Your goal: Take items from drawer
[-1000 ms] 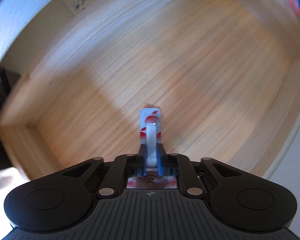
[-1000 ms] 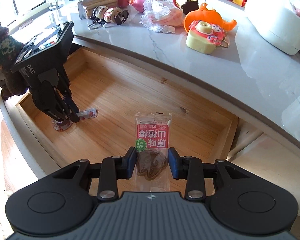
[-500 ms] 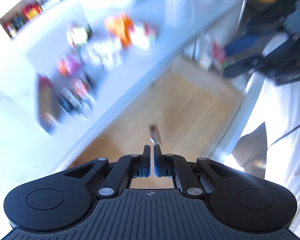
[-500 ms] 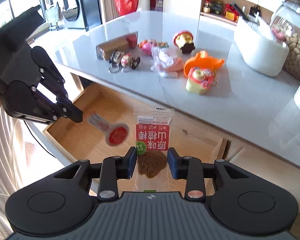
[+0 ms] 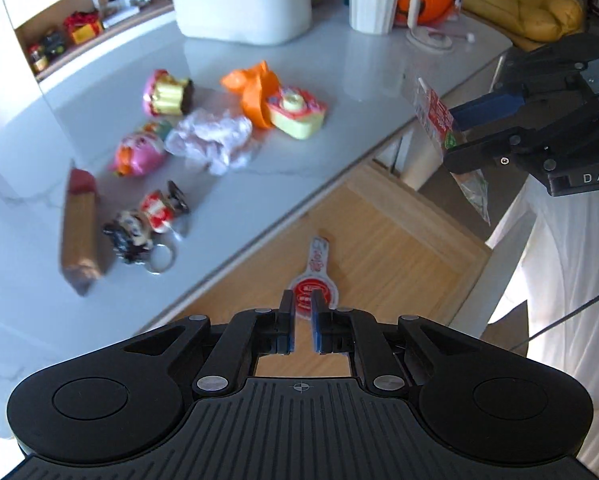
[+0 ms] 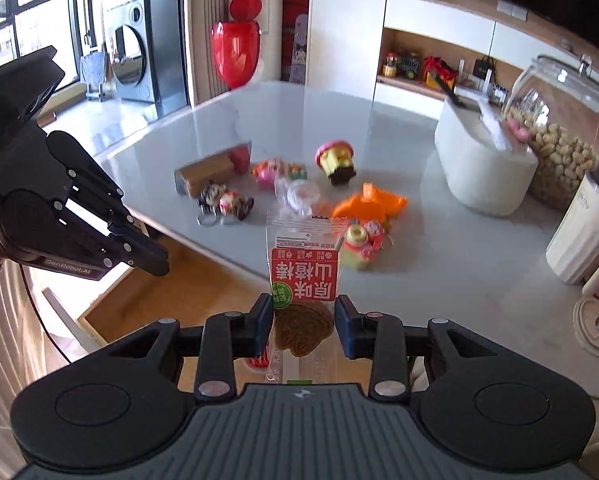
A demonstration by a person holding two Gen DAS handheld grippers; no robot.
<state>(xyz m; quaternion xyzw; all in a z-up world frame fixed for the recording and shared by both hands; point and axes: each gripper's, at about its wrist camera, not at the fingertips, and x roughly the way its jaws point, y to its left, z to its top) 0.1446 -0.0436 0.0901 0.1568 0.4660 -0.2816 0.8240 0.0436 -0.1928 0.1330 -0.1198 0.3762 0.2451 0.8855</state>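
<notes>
Your left gripper (image 5: 303,314) points steeply down, its jaws just opening to a narrow gap with nothing between them. Your right gripper (image 6: 302,322) tilts down, clamping a packet (image 6: 304,280).

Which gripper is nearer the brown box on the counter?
Left. The left gripper, fingers just opened, empty, hangs over the drawer end by the box. The right gripper, holding a snack bag, sits farther along the drawer.

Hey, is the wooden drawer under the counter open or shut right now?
Open. The drawer is pulled out from under the countertop, and its wooden floor shows from above.
</notes>
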